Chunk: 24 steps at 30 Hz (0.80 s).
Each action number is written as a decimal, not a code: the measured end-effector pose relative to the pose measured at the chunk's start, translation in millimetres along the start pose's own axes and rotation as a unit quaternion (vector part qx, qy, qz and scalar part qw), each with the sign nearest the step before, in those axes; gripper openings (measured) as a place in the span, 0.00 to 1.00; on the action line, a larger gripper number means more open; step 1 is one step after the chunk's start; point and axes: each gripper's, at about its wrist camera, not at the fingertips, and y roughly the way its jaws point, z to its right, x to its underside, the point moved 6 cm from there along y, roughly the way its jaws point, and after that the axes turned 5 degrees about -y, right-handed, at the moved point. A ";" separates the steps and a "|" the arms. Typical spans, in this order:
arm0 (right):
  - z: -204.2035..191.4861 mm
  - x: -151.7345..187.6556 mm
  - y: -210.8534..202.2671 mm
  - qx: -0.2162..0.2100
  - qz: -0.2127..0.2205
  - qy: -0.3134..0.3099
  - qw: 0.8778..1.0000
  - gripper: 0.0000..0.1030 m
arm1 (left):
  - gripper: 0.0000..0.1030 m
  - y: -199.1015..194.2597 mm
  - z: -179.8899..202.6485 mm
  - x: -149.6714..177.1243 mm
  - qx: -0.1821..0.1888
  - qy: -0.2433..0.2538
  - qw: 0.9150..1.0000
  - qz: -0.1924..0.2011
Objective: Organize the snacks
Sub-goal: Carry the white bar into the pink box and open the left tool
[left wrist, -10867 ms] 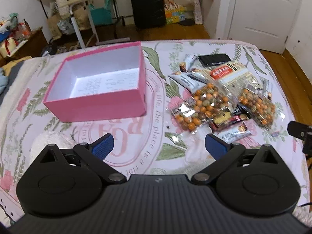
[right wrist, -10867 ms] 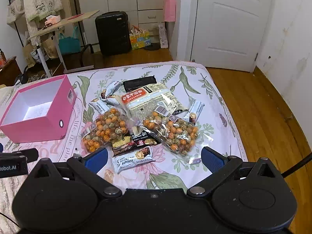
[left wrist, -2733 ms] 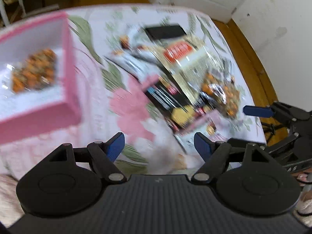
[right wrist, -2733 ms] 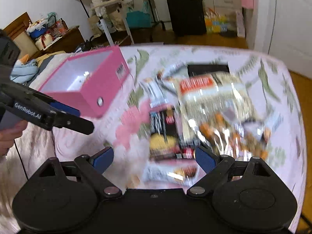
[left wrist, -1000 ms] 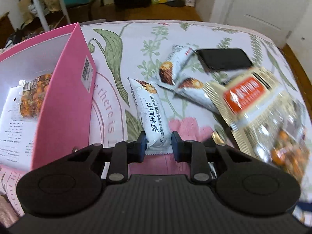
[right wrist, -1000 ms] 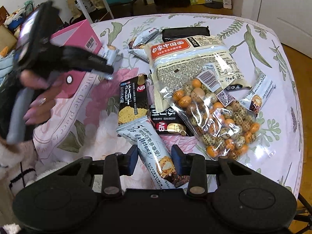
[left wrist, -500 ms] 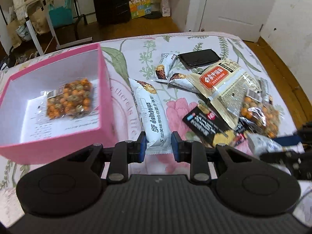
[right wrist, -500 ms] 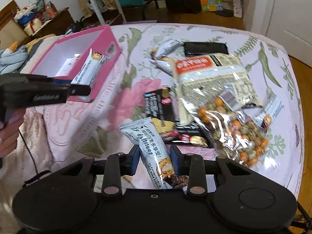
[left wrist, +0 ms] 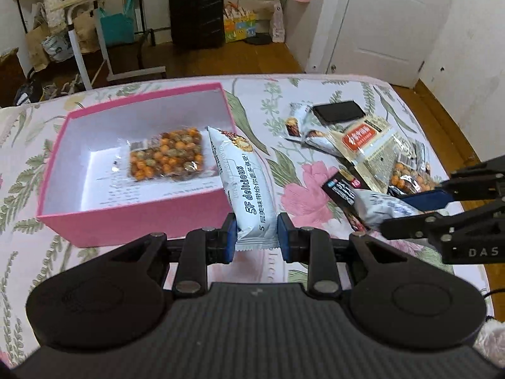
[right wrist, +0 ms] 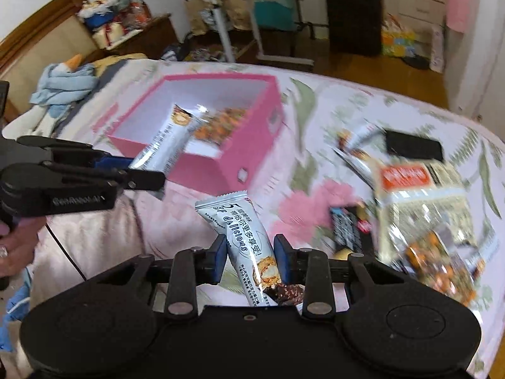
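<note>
My left gripper [left wrist: 255, 237] is shut on a white "5F delicious" snack bar [left wrist: 249, 189], lifted so that its far end hangs over the right wall of the pink box [left wrist: 135, 221]. A clear bag of orange coated nuts [left wrist: 165, 154] lies inside the box. My right gripper [right wrist: 251, 259] holds a second white snack bar [right wrist: 246, 233] off the bed, its jaws closing with the pads against the wrapper. The right wrist view also shows the left gripper [right wrist: 132, 170] with its bar [right wrist: 167, 139] in front of the pink box [right wrist: 205, 170].
More snacks lie on the floral bedspread right of the box: a big bag with a red label [left wrist: 366, 142], a nut bag [left wrist: 410, 180], a black packet [left wrist: 341, 189] and small white bars [left wrist: 300, 123]. A black phone [left wrist: 339, 112] lies beyond them.
Both grippers have risen, each with its snack bar. The left one has moved toward the pink box, so its bar now overlaps the box's right wall. The right view has swung toward the box.
</note>
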 end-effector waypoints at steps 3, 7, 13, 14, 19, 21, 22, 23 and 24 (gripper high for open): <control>-15.5 -22.5 6.5 -0.010 0.011 -0.009 1.000 0.36 | 0.25 -6.7 -13.0 -7.1 -0.003 -0.007 1.000 0.011; -27.4 -55.2 23.0 -0.012 0.023 -0.017 1.000 0.36 | 0.25 -6.8 -34.4 -19.6 -0.007 -0.027 0.999 0.023; -39.5 -98.5 67.3 -0.002 0.033 -0.059 0.998 0.35 | 0.25 29.1 -91.4 -36.3 -0.018 -0.116 0.993 0.024; -40.6 -106.1 78.6 -0.008 0.036 -0.065 0.997 0.35 | 0.25 37.2 -101.1 -38.4 -0.020 -0.135 0.990 0.024; -44.6 -128.7 134.0 -0.012 0.019 -0.117 0.993 0.35 | 0.25 76.1 -134.7 -43.5 -0.025 -0.194 0.981 0.004; -45.4 -131.4 154.3 -0.017 0.004 -0.136 0.991 0.35 | 0.25 92.6 -144.1 -42.5 -0.028 -0.215 0.976 -0.011; -47.0 -130.7 162.8 -0.016 -0.003 -0.149 0.989 0.34 | 0.25 100.2 -147.8 -41.5 -0.027 -0.224 0.974 -0.021; -48.5 -129.9 171.2 -0.010 -0.010 -0.165 0.986 0.34 | 0.25 108.1 -150.9 -39.8 -0.023 -0.232 0.972 -0.031; -50.1 -128.6 177.7 -0.007 -0.015 -0.180 0.984 0.33 | 0.26 114.4 -153.0 -36.3 -0.012 -0.242 0.969 -0.041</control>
